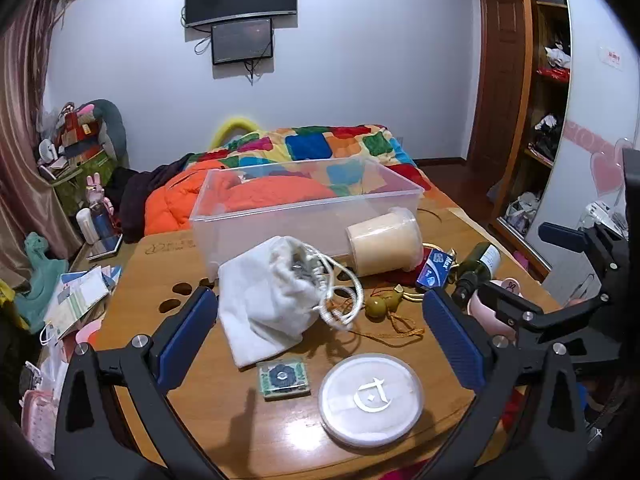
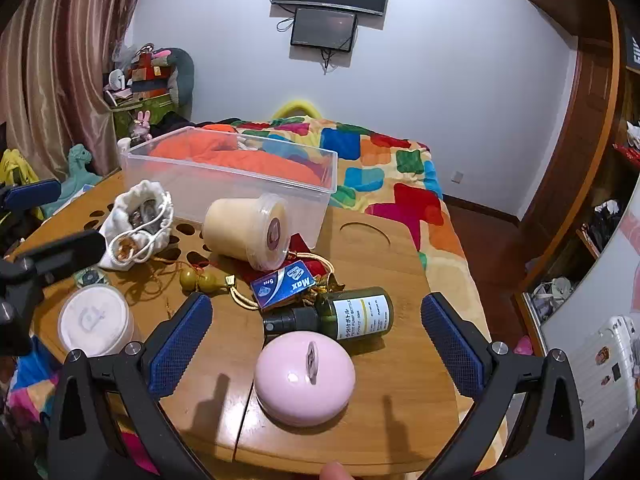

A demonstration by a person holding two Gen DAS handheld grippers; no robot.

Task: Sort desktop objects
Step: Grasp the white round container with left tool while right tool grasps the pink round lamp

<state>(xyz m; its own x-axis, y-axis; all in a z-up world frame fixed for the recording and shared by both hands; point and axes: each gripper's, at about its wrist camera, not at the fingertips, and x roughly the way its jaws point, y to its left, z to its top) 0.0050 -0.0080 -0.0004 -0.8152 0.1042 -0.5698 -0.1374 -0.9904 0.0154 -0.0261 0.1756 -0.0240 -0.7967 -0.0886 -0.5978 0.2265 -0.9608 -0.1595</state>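
Observation:
My left gripper [image 1: 320,320] hangs open over the wooden table [image 1: 240,424], with a white drawstring pouch [image 1: 268,300] lying between its blue pads. A small green patterned box [image 1: 283,376] and a round white lidded case [image 1: 371,398] lie just in front of it. My right gripper [image 2: 316,304] is open too, above a pink dome-shaped case [image 2: 304,376] and a green bottle [image 2: 352,314] lying on its side. A blue "Max" box [image 2: 286,282], an olive gourd charm [image 2: 198,280] and a tipped cream cup [image 2: 248,232] lie beyond. Neither gripper touches anything.
A clear plastic bin [image 1: 304,208] stands at the table's far edge, in front of a bed with a colourful quilt [image 1: 320,144]. Papers and bags crowd the floor at left [image 1: 80,300]. A wooden shelf unit [image 1: 536,120] rises at right. A fingertip [image 2: 332,472] shows at the bottom edge.

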